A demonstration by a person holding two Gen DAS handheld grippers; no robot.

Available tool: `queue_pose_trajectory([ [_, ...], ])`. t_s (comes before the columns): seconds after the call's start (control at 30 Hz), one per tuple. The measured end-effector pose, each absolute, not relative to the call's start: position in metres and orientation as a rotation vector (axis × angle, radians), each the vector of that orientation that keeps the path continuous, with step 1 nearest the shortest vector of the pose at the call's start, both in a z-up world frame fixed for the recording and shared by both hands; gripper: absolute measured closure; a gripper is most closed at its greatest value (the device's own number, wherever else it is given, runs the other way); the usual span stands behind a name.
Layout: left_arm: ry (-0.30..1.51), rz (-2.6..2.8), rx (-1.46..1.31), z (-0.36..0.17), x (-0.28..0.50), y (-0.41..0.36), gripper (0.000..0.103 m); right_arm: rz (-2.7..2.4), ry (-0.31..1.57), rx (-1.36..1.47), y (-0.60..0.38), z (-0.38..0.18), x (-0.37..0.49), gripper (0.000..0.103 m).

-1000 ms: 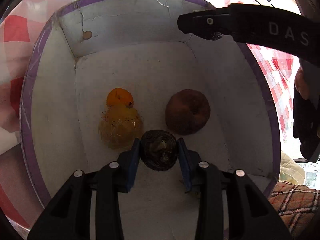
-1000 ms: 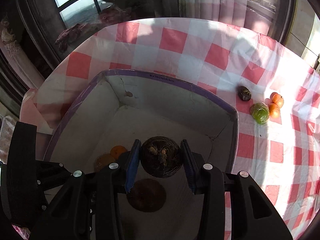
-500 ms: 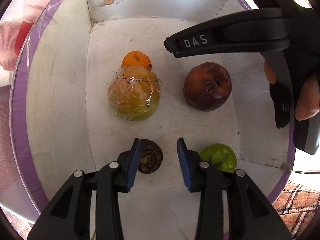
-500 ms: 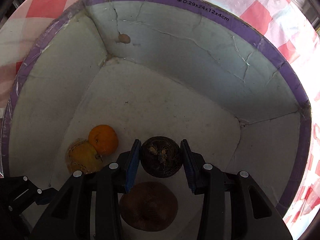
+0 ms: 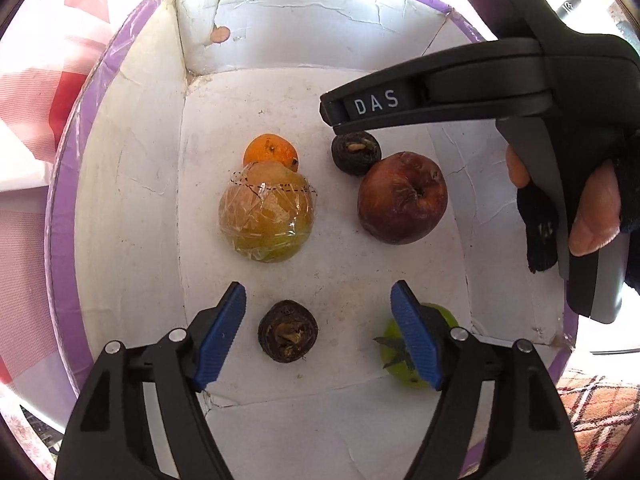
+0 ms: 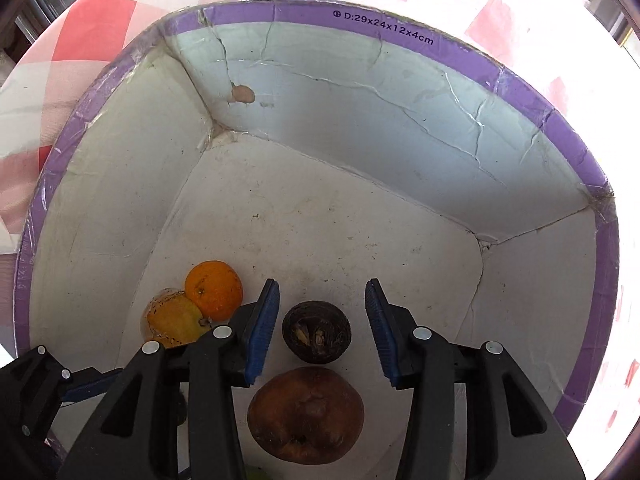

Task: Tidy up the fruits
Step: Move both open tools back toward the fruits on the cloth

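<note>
**boxwatcher:** So the big thing here is the white cardboard box with the purple rim (image 5: 64, 184), sitting on the red-and-white checked tabletop (image 6: 92, 28). The fruit is going into it. On the box floor: a wrinkled dark red apple (image 5: 402, 198), a yellow-green fruit wrapped in clear film (image 5: 266, 214) with a small orange (image 5: 271, 151) touching its far side, and a green fruit (image 5: 394, 354) half hidden behind one finger.

**tongs_guy:** And the two little dark brown round fruits?

**boxwatcher:** One (image 5: 288, 330) lies on the floor between the blue pads of the left gripper (image 5: 318, 334). The jaws are opening and the pads don't touch it. The other (image 6: 317, 332) sits between the pads of the right gripper (image 6: 322, 328), just beside the apple. Those jaws are opening too, with a clear gap either side.

**tongs_guy:** So both are drops, basically done?

**boxwatcher:** I'd say so. To do it well, let the jaws spread fully, then lift straight up so a pad doesn't clip a fruit and roll it. The right one needs the most care, being tight against the apple.
</note>
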State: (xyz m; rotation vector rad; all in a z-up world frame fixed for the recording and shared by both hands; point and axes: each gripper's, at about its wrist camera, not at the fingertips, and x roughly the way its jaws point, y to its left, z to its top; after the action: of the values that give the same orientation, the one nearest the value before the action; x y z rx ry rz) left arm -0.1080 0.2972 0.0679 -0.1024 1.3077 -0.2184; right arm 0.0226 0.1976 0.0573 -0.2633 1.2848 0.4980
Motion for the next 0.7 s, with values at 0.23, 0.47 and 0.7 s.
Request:
queue_pose_trajectory([
  [0.23, 1.121, -0.164, -0.026, 0.102, -0.137, 0.282, 0.009, 0.621, 1.157, 0.0, 0.137, 0.105, 0.002, 0.05],
  [0.47, 0.907, -0.017, 0.081, 0.141, -0.128, 0.257, 0.002, 0.6, 1.012, 0.177, 0.07, 0.146, -0.001, 0.042],
  [0.7, 0.791, 0.037, -0.013, 0.162, -0.088, 0.235, 0.002, 0.42, 0.955, 0.186, 0.005, 0.16, 0.019, 0.033],
])
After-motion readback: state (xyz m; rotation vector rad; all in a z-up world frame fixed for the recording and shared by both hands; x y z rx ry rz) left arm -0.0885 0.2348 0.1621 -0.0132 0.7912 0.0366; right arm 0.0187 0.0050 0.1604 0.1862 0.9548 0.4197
